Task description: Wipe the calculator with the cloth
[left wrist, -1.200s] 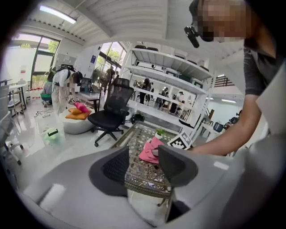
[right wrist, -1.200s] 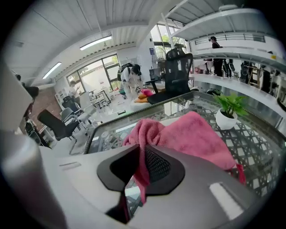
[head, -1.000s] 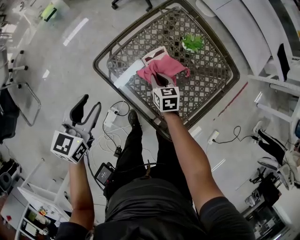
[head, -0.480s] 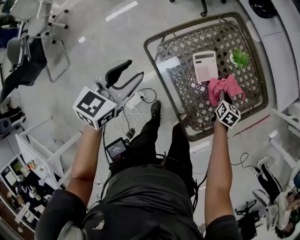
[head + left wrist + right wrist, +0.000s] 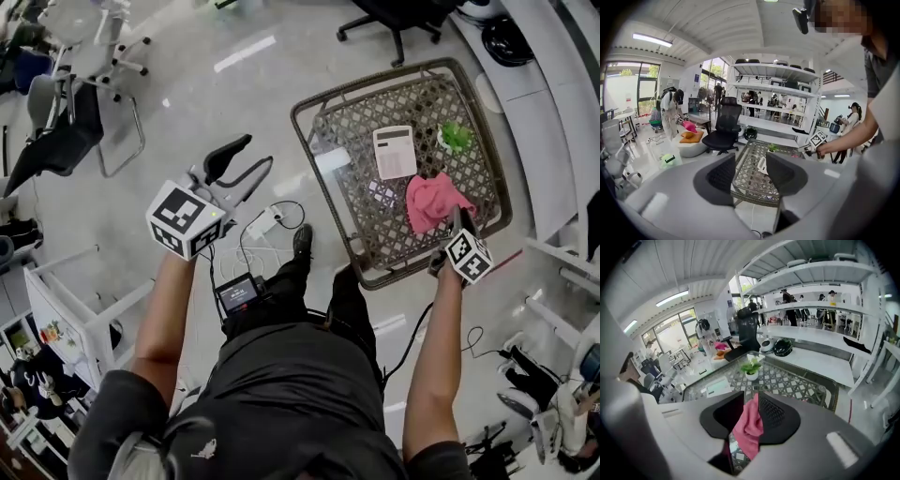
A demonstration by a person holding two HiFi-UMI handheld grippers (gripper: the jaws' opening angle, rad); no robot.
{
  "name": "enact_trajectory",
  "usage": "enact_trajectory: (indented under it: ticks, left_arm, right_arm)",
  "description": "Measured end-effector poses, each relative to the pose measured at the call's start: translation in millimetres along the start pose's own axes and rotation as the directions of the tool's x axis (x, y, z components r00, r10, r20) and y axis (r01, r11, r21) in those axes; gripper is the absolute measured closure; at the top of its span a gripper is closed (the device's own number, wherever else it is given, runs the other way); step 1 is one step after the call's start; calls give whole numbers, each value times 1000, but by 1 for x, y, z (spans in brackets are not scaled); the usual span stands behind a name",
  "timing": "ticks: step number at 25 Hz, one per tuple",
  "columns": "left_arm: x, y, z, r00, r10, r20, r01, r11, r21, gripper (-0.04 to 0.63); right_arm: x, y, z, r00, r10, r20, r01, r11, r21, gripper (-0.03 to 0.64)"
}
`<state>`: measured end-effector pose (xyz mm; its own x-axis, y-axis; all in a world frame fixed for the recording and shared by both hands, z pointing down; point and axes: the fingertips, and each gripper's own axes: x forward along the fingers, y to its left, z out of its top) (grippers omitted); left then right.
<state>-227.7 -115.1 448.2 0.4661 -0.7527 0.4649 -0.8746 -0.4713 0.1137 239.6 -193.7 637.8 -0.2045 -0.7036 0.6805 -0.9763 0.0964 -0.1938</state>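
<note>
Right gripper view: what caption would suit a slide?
The right claw, jaws just opening, pink cloth between them, over the lattice table.

Seen from above, the calculator [image 5: 395,151] is too small for its keys to be read, and the potted plant [image 5: 456,137] near it is just a green smudge.

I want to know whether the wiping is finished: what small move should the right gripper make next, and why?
Probably open the right gripper wider and draw it back off the crumpled pink cloth. Its jaws have just been opening with the cloth loose between them, and the cloth lies beside the white calculator, not on it.
</note>
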Motion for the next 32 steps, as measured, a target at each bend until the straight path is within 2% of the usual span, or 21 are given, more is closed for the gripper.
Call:
enact_trajectory:
  ticks: [3, 6, 9, 12, 17, 23, 25, 28, 32]
  left_arm:
    - [-14, -3, 21, 999, 9, 37, -10, 1000, 18, 374]
    - [-31, -8, 46, 996, 10, 93, -13, 1000, 22, 374]
    - [-44, -18, 70, 989, -3, 145, 0, 1000, 17, 374]
    - [-56, -27, 91, 982, -21, 189, 14, 999, 38, 374]
    - [-83, -56, 116, 969, -63, 239, 45, 996, 78, 374]
    - [-104, -87, 139, 944, -131, 302, 89, 985, 150, 374]
    - [-108, -94, 144, 935, -144, 324, 98, 983, 155, 374]
    - [-110, -107, 151, 926, -161, 341, 121, 983, 137, 374]
    - [-110, -118, 149, 921, -199, 335, 151, 975, 162, 374]
  right_arm:
    - [-43, 16, 45, 991, 47, 126, -50, 999, 20, 534]
    - [-92, 43, 91, 960, 121, 251, -121, 993, -16, 534]
    - [-146, 79, 136, 912, 206, 356, -187, 978, -89, 534]
    - [-200, 117, 176, 846, 285, 450, -240, 958, -156, 534]
    - [-290, 172, 214, 748, 394, 534, -302, 919, -254, 532]
    - [-370, 197, 229, 681, 443, 583, -308, 896, -321, 482]
    - [-388, 200, 231, 670, 439, 599, -287, 897, -337, 482]
    - [-405, 200, 232, 679, 410, 609, -234, 907, -349, 472]
    - [-416, 199, 231, 686, 397, 610, -216, 911, -350, 471]
